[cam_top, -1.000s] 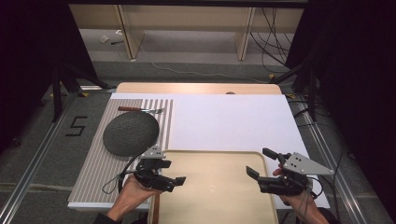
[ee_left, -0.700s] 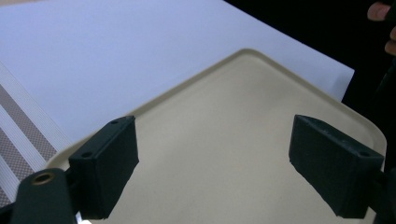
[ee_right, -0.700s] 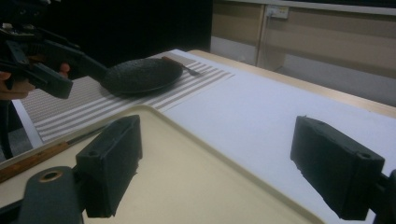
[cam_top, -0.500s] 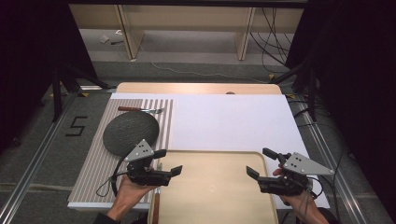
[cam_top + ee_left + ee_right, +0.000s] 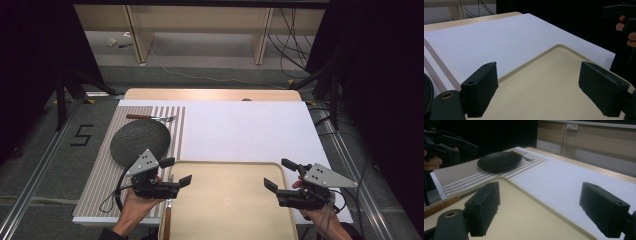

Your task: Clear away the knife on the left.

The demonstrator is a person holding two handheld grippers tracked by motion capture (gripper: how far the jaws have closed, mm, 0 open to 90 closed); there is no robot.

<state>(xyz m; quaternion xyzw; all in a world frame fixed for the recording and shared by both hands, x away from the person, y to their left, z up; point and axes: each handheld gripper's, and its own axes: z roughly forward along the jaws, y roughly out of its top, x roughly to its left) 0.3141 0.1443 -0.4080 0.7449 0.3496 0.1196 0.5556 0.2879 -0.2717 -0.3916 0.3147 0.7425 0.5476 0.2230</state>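
Currently both hand-held grippers, left and right, are being held open and empty over the tray; its rim could perhaps be clipped at lower centre.

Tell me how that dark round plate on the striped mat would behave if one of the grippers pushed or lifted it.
The plate looks low, flat and rigid, so it probably slides rather than tips or rolls. Its dull, textured surface suggests stoneware, likely heavy for its size and breakable if dropped. The striped mat underneath may bunch or drag along when pushed. The shallow rim offers little for jaws to pinch.
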